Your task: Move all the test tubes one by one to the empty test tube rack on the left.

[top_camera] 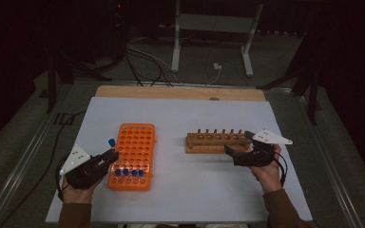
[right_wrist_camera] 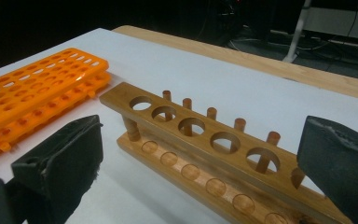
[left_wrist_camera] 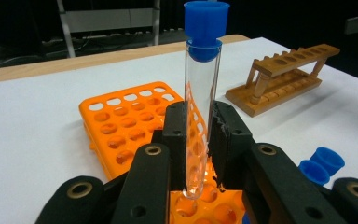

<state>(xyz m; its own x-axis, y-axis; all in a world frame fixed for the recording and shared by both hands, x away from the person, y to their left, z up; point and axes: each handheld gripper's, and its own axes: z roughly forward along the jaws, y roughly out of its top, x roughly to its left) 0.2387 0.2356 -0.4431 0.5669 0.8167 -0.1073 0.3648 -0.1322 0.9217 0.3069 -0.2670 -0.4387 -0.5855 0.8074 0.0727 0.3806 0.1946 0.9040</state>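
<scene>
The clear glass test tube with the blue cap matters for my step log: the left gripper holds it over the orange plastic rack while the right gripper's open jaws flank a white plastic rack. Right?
Nearly. The right gripper flanks a brown wooden test tube rack, not a white plastic one, as the right gripper view shows. The left gripper does hold the clear blue-capped tube over the orange plastic rack.

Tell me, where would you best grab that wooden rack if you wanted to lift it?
Probably by its top rail. The wooden rack stands upright on the table, its holed rail raised on posts above the base. The right gripper, jaws open, already faces its long side, so coming level from that side and pinching the thin rail near mid-length seems likeliest to keep it balanced.
</scene>
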